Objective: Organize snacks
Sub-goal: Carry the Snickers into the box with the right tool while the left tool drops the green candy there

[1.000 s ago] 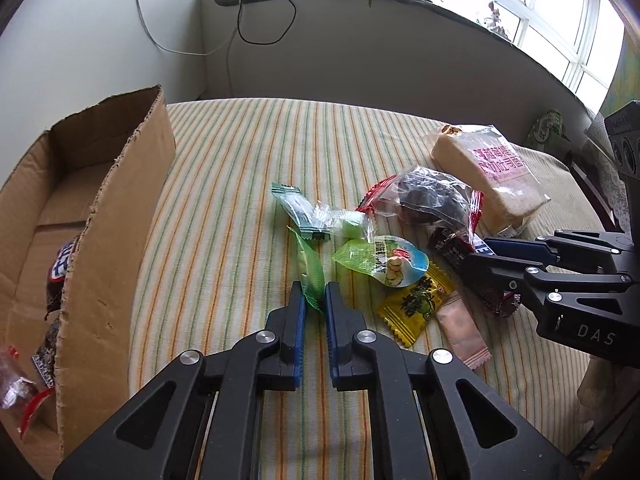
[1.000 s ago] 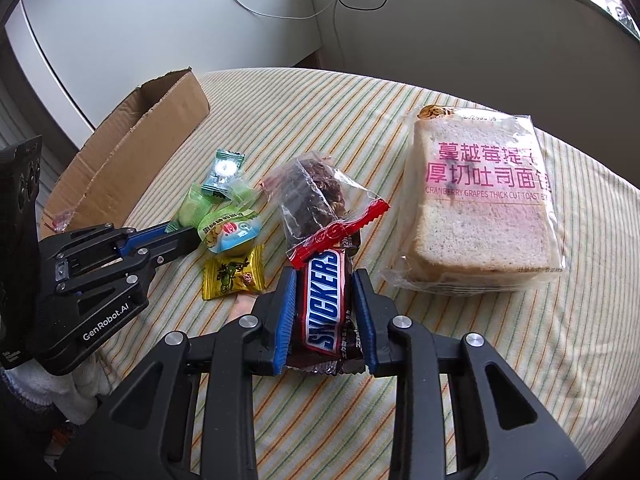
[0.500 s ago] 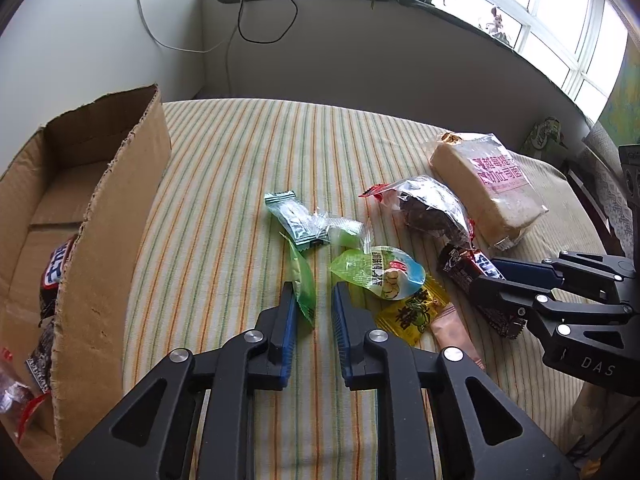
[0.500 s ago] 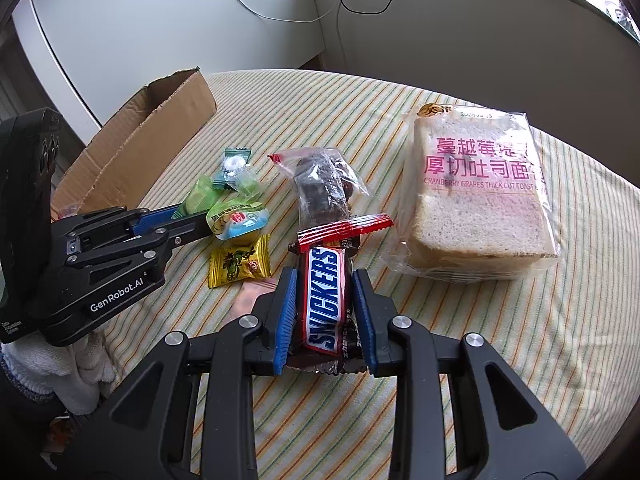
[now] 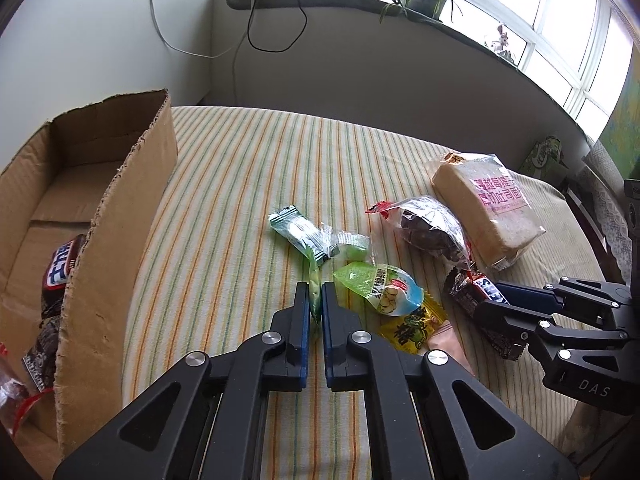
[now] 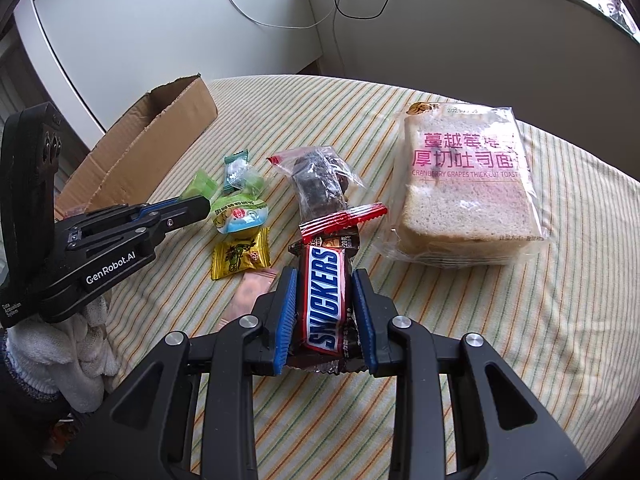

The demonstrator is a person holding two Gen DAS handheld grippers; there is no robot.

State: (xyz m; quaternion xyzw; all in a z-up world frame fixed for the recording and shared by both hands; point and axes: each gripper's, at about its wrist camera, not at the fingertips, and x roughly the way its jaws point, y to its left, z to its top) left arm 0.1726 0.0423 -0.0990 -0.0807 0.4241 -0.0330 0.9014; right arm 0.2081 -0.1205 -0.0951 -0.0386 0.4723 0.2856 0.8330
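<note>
My left gripper [image 5: 315,298] is closing its jaws, and the blue pads pinch the thin tail of a green candy wrapper [image 5: 314,276] on the striped tablecloth [image 5: 248,184]. In the right wrist view the left gripper [image 6: 202,206] reaches that green candy [image 6: 202,184] from the left. My right gripper [image 6: 325,274] is shut on a Snickers bar [image 6: 324,300], held lengthwise between the pads. From the left wrist view the right gripper [image 5: 490,300] holds the Snickers bar [image 5: 472,284] at the right. An open cardboard box [image 5: 120,208] stands at the left with a few wrapped snacks inside.
Loose on the cloth lie a teal candy [image 5: 298,230], a green jelly pack [image 5: 380,284], a yellow candy [image 5: 416,324], a pink packet [image 5: 444,340], a dark snack in a clear bag [image 5: 428,228] and a bagged bread loaf [image 5: 488,208]. A white-gloved hand [image 6: 80,352] holds the left gripper.
The left gripper's jaws opened a little around the green wrapper, then closed on it again. The right gripper kept its hold on the Snickers bar and barely moved.
</note>
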